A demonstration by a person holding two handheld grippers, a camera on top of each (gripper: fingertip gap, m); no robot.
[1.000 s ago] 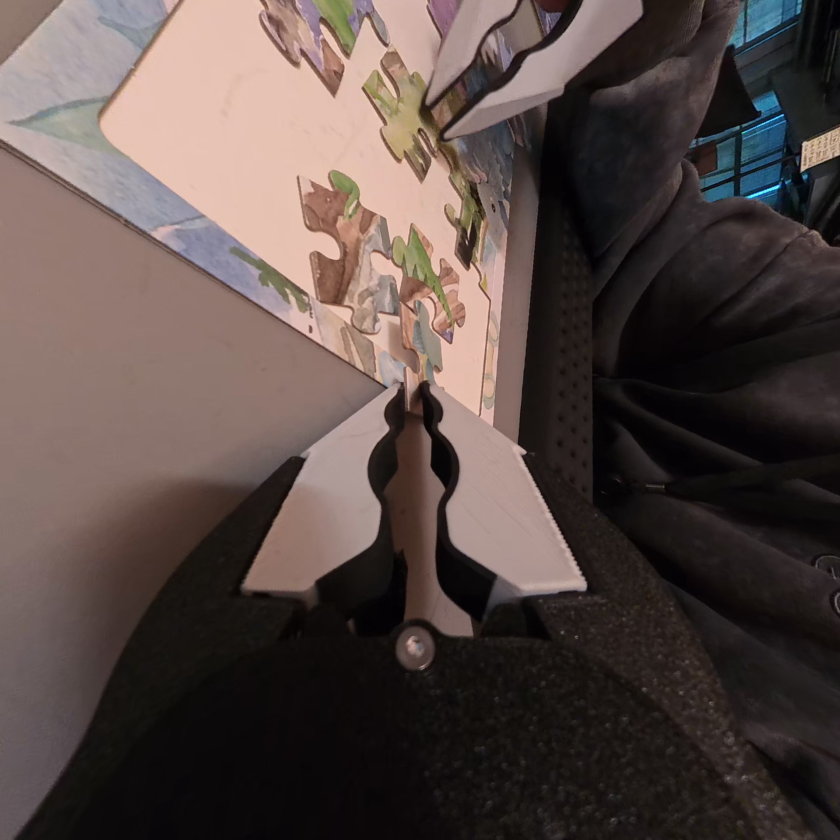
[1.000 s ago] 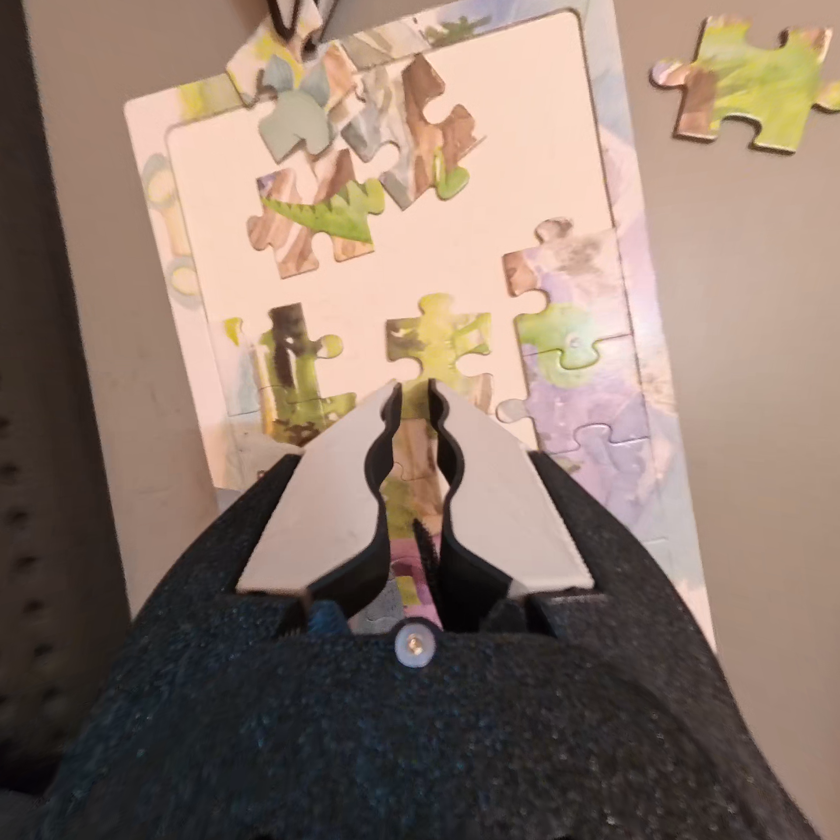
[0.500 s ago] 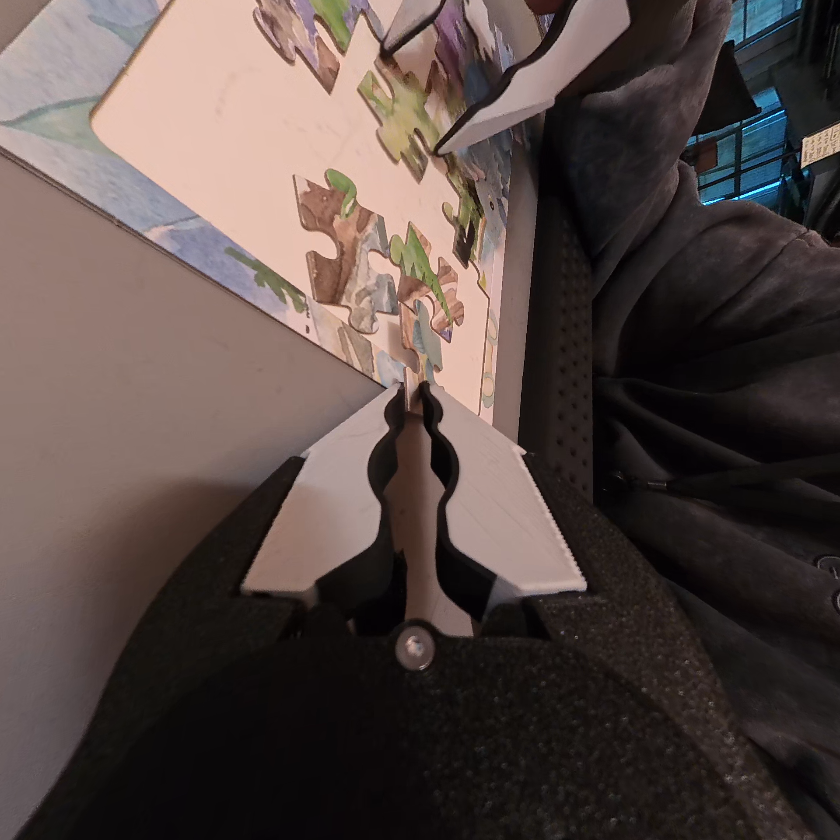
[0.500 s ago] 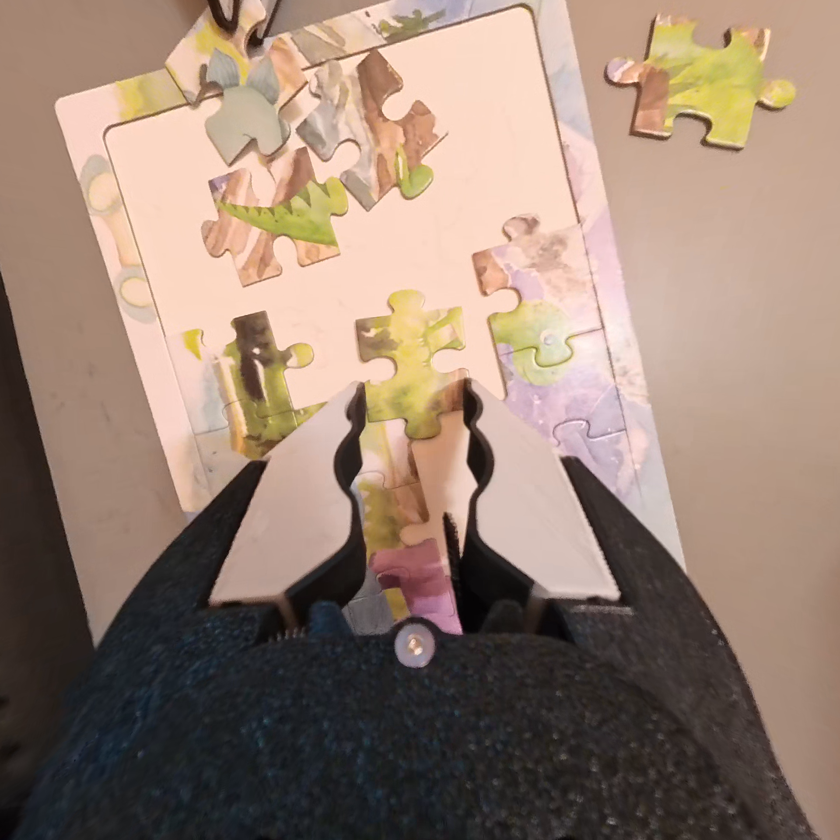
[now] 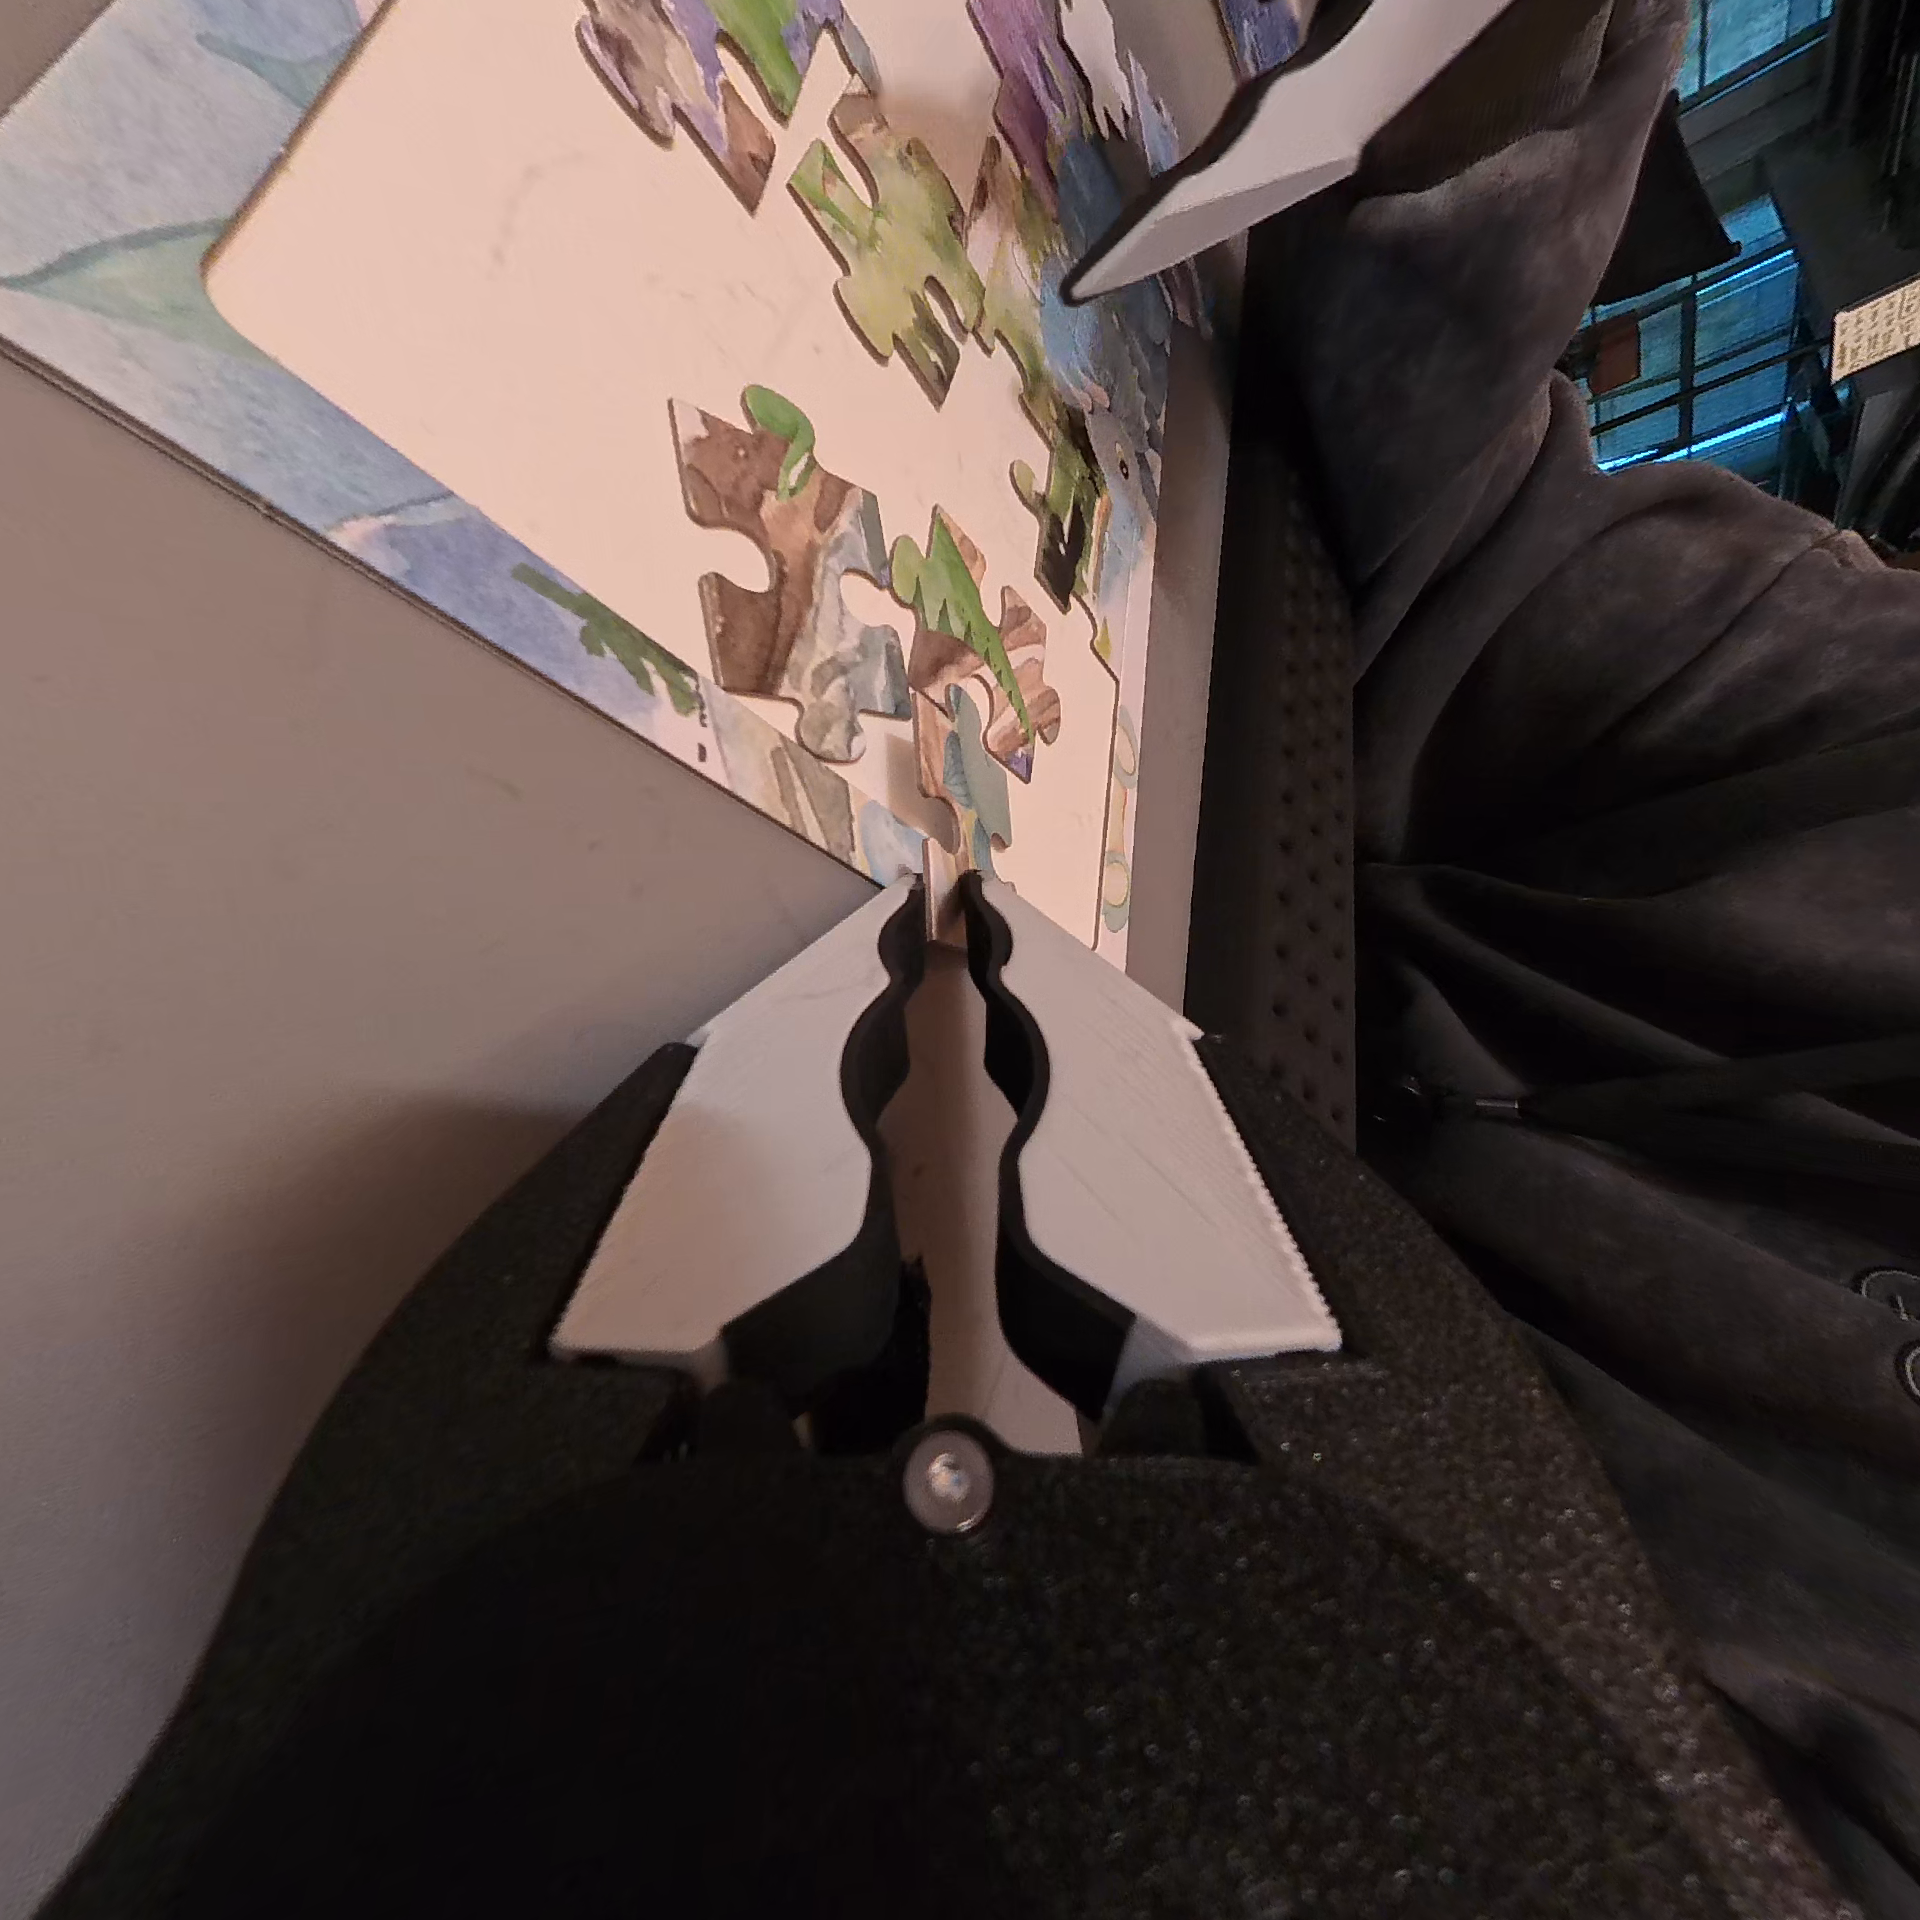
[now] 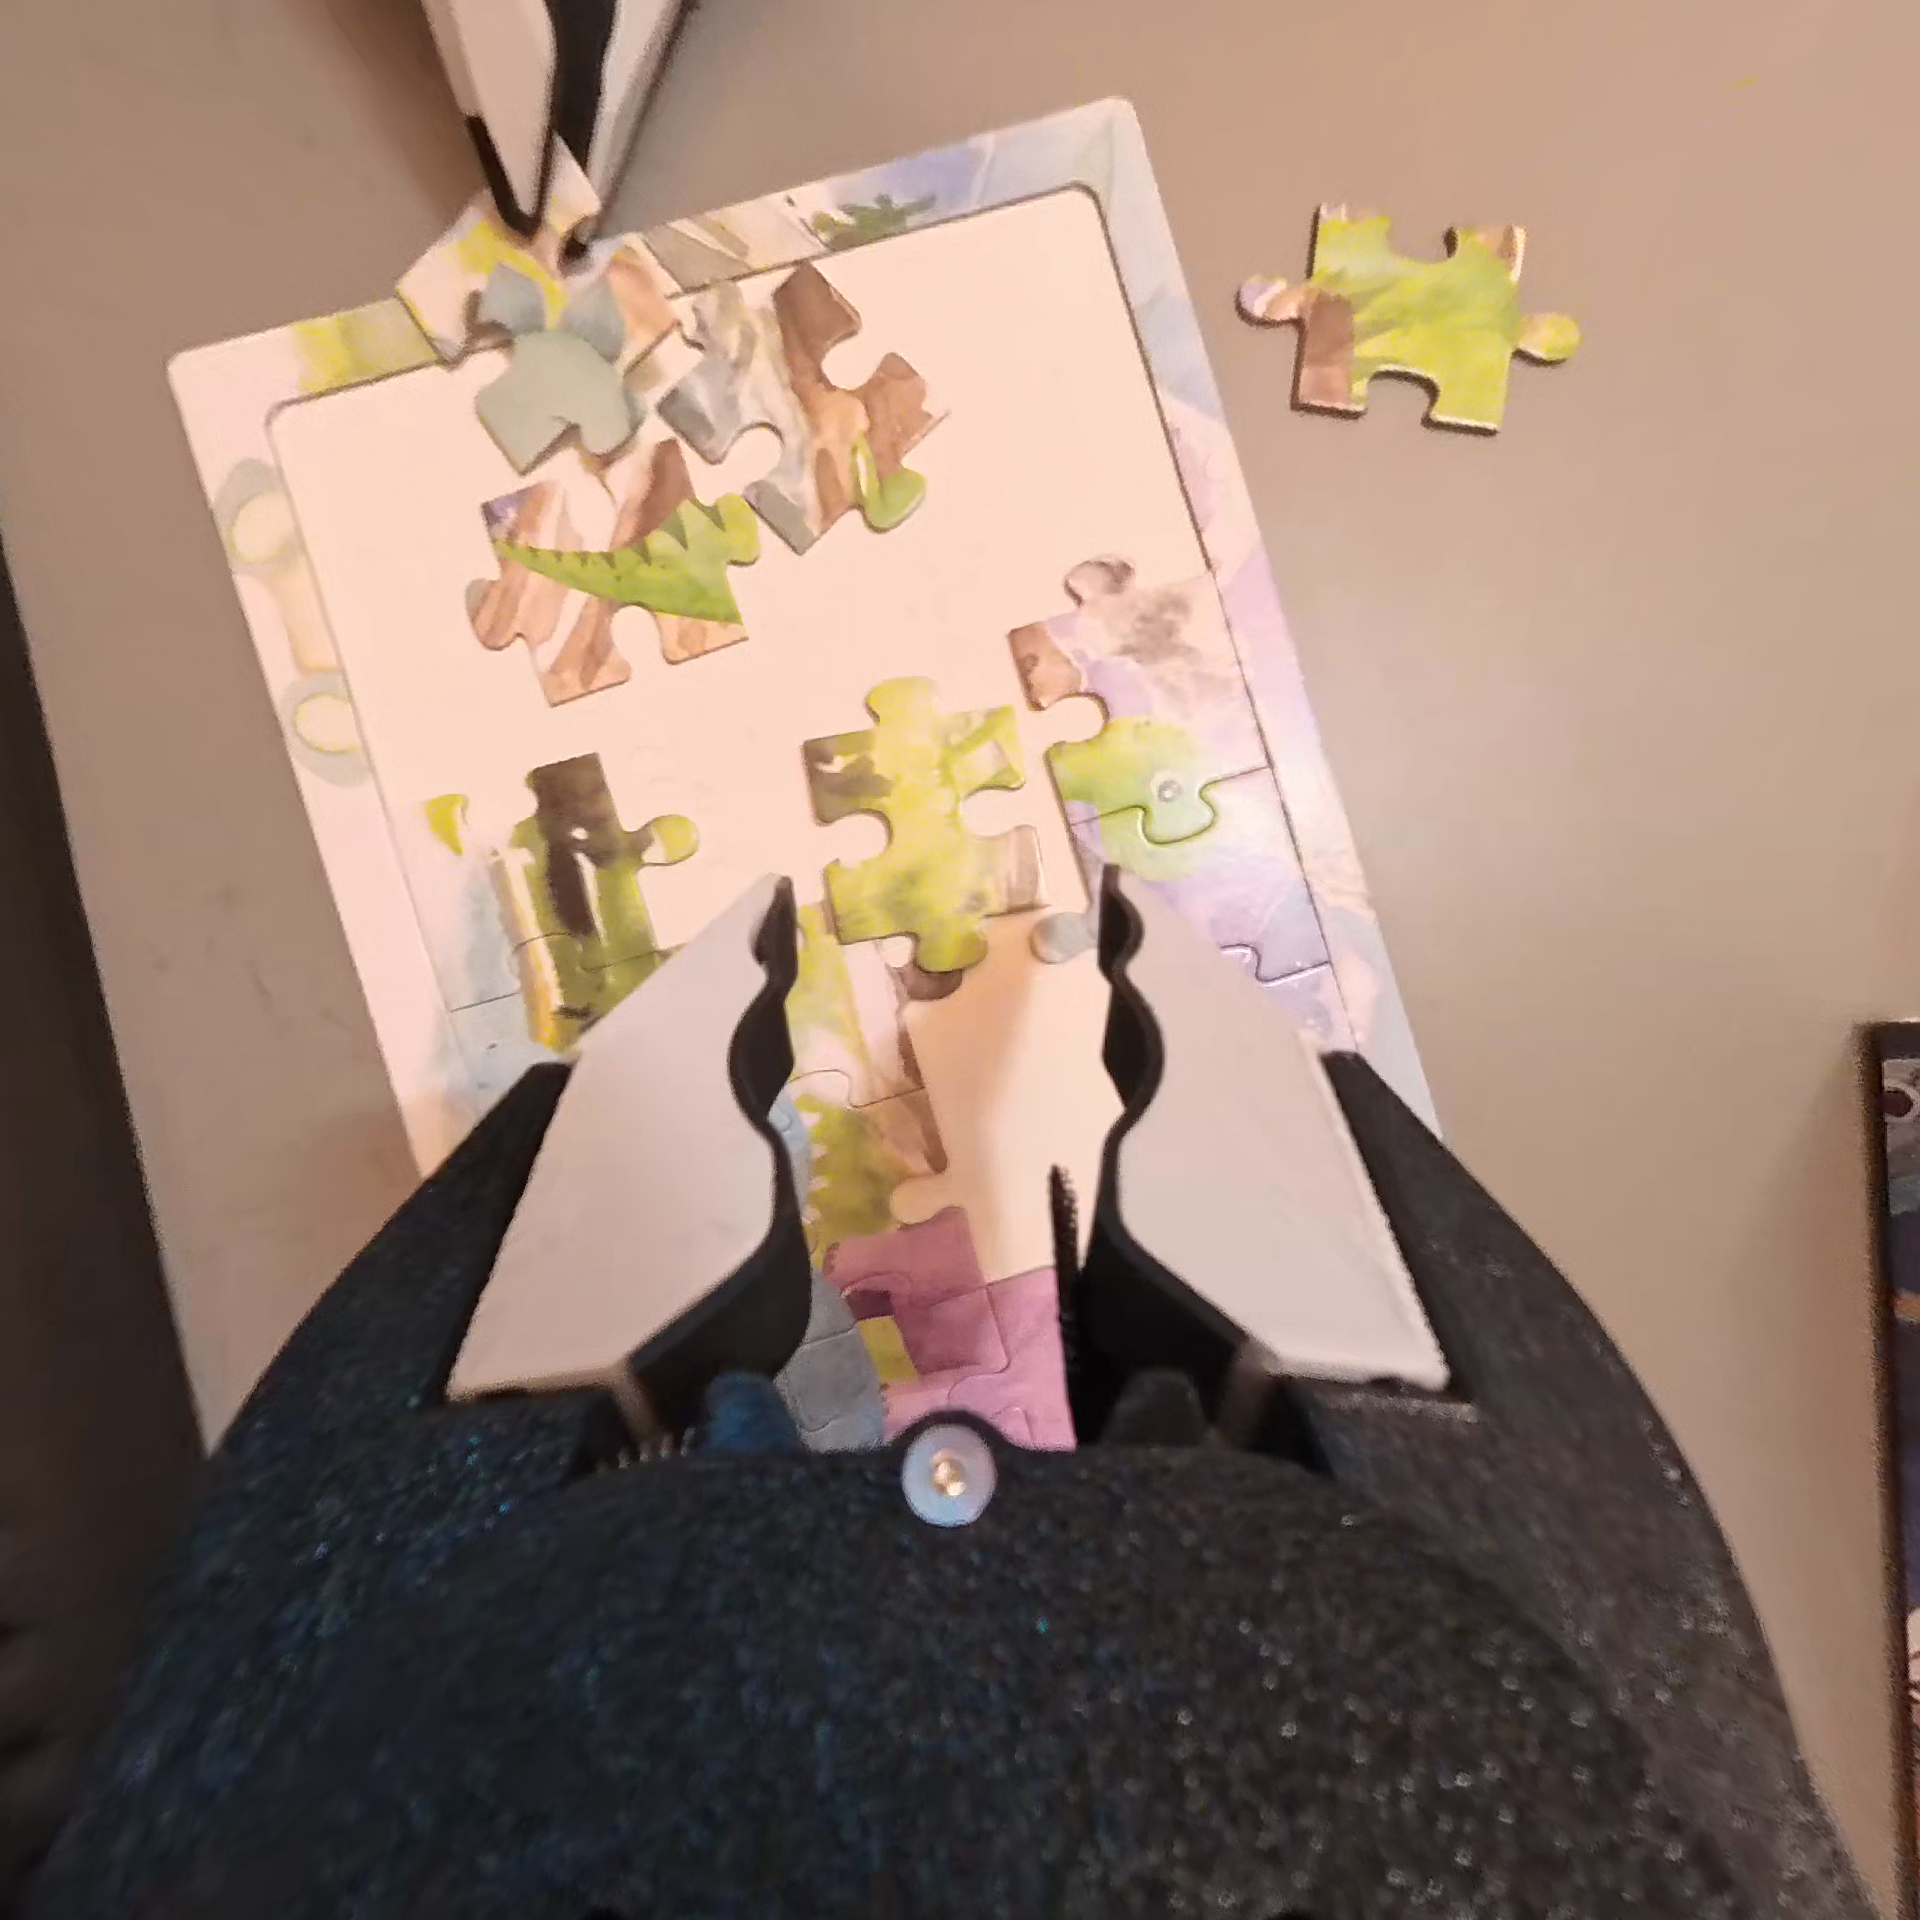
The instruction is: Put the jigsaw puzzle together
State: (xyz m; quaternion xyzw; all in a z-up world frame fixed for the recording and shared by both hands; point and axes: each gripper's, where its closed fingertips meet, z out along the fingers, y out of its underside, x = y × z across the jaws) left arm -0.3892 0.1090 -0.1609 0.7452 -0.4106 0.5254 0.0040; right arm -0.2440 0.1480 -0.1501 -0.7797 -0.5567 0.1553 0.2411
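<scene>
The jigsaw puzzle sits in a flat cardboard puzzle tray with a pale watercolour border (image 6: 1195, 343) that lies on the grey-beige desk (image 6: 1558, 727), close to its near edge. Several pieces are already seated along the tray's near and right sides; others lie loose and unjoined on the cream backing, among them a green-and-brown cardboard piece with a spiky green shape (image 6: 613, 582) and a lime-green piece with knobs on three sides (image 6: 920, 821). One more green-and-brown loose piece (image 6: 1403, 312) rests on the desk, well apart from the tray on its far right.

The right tongs (image 6: 940, 914) hang over the near part of the tray with their jaws spread wide and nothing between them, the lime-green piece just beyond the tips. The left tongs (image 5: 943, 894) are closed narrowly on the far left corner of the tray, pinching a thin edge there; whether that edge belongs to the border or to the pale blue-green corner piece (image 6: 551, 395) cannot be told.

The pieces look like thin, stiff, very light card. They lie flat on a smooth board, so they should slide easily but offer almost no height to pinch. A sensible hold would seem to be across a piece's waist, between opposite notches, or a tip set on its face to push it along. Too much squeeze could bend a knob, and a light nudge could scatter neighbouring loose pieces.
</scene>
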